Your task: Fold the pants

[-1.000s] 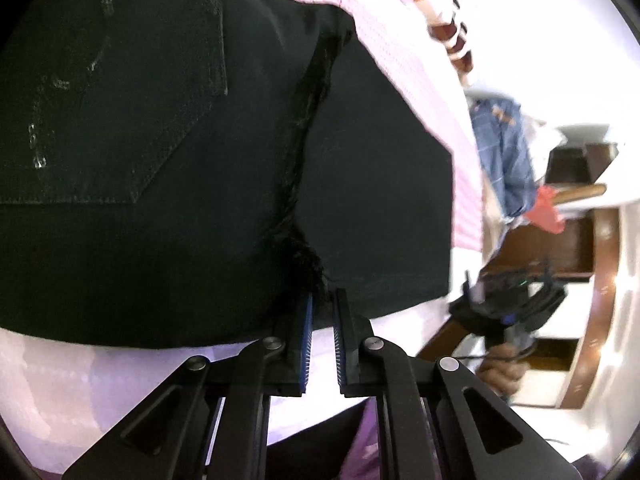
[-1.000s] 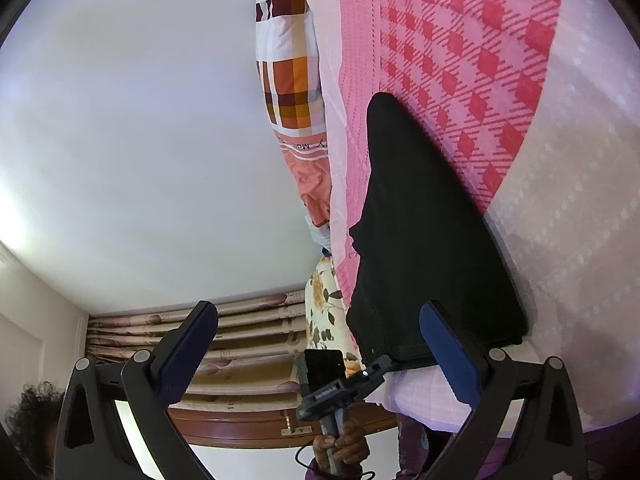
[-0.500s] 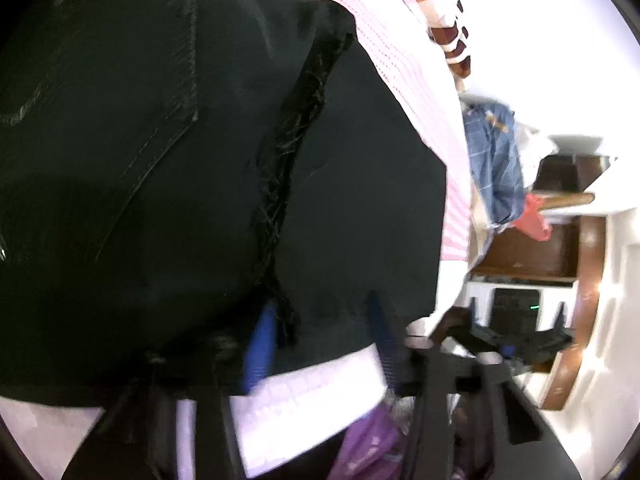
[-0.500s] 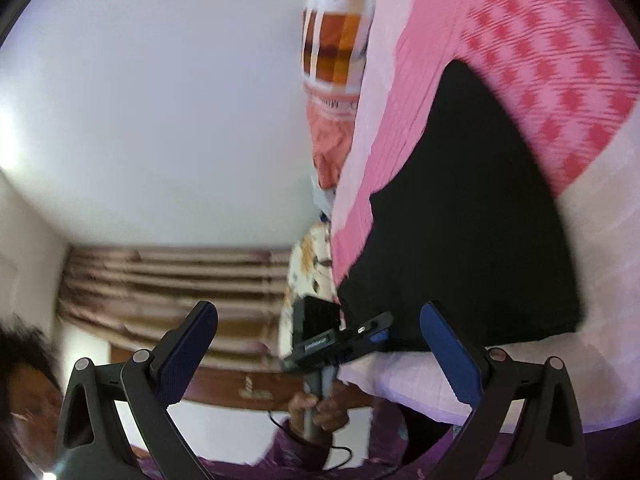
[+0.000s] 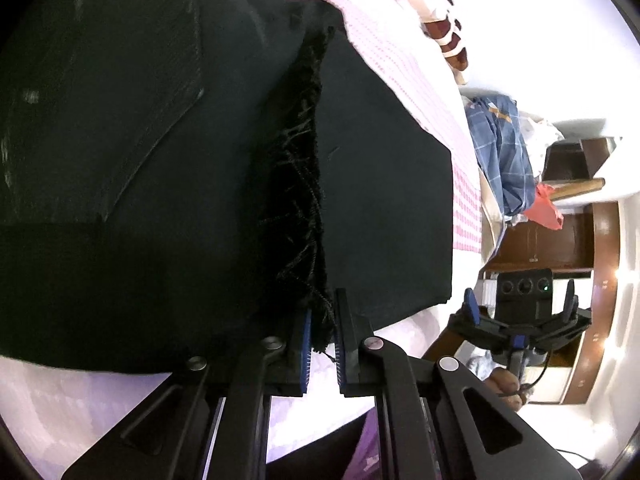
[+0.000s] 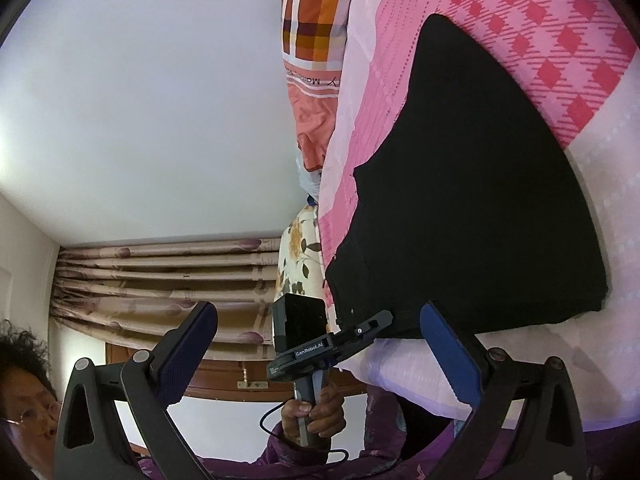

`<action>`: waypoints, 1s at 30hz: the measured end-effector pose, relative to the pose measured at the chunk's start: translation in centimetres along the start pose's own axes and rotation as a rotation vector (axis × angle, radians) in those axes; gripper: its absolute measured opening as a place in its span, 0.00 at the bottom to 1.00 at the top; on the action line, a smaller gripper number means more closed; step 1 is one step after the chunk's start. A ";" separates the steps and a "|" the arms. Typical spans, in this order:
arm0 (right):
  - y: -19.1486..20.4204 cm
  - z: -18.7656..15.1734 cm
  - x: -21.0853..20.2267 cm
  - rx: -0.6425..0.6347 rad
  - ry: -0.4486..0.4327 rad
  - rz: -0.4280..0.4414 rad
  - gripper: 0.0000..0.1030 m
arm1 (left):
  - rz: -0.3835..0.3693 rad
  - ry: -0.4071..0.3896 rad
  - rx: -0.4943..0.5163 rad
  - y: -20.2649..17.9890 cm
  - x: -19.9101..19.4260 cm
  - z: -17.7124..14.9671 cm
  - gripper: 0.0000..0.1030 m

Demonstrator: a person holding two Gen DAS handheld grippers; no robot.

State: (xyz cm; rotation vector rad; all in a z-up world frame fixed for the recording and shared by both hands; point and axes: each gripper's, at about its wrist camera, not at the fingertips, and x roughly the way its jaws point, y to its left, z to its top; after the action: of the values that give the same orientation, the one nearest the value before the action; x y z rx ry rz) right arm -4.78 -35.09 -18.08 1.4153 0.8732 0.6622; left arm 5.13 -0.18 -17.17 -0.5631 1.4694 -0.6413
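Closed further since the blurred half-second-old view: left gripper [image 5: 320, 344] jaws now clenched on the frayed hem [image 5: 316, 308] of the black pants [image 5: 160, 160], threads caught between the blue pads. Swung slightly since then also: right gripper [image 6: 316, 344], jaws released wide, nothing between them, hovering off the near edge of the bed [image 6: 420, 364].

Pants lying flat on the pink checked bedsheet [image 6: 560, 52], already doubled, back pocket [image 5: 120, 100] up on the left, hem edge nearest.

To do this fold well, probably: keep the pinch deep enough to hold all layers, not only loose threads; bring the right jaws to the other near corner [image 5: 444, 296] before lifting; raise both ends level, carry them toward the far edge, lay down without dragging.

Left gripper tilted down onto the cloth, the person's hand [image 6: 312, 412] wrapped around its handle; right gripper nearly level.
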 end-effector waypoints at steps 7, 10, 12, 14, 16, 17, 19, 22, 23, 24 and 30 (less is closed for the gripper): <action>-0.3 0.8 -0.4 0.019 -0.031 -0.004 0.98 | -0.003 0.015 -0.039 0.1 -0.2 -0.2 0.10; -0.8 1.3 -1.5 0.043 -0.069 0.010 0.98 | -0.030 0.028 -0.089 0.8 -0.3 -0.2 0.09; -1.3 1.7 -2.4 0.063 -0.103 0.017 0.98 | -0.034 0.030 -0.094 0.9 -0.3 -0.2 0.09; -2.0 2.1 -3.3 0.089 -0.137 0.020 0.98 | -0.039 0.032 -0.104 1.2 -0.3 -0.2 0.09; -2.6 2.4 -4.3 0.114 -0.168 0.029 0.98 | -0.023 0.039 -0.080 1.2 0.0 0.0 0.10; -2.9 2.5 -4.7 0.124 -0.174 0.012 0.98 | -0.006 0.035 -0.066 1.2 0.1 0.0 0.11; -3.9 2.6 -5.1 0.173 -0.176 -0.033 0.98 | -0.006 0.034 -0.074 1.3 0.1 0.0 0.13; -3.5 2.5 -6.0 0.180 -0.210 -0.010 0.98 | 0.009 0.019 -0.053 0.9 -0.5 -0.2 0.18; -2.5 2.6 -6.4 0.131 -0.228 -0.030 0.98 | 0.013 0.014 -0.044 0.7 -0.8 -0.2 0.20; -1.2 2.7 -6.6 0.073 -0.232 -0.044 0.98 | 0.013 0.010 -0.032 0.5 -1.1 -0.3 0.29; 2.2 2.5 -2.6 -0.145 -0.093 -0.219 0.98 | 0.148 -0.129 0.092 -1.3 -4.0 -0.9 0.56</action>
State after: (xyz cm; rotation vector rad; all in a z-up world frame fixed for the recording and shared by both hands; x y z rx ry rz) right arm -3.91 -38.43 -15.68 1.1912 0.8737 0.4800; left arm 4.21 1.70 -13.45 -0.4128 1.3393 -0.5435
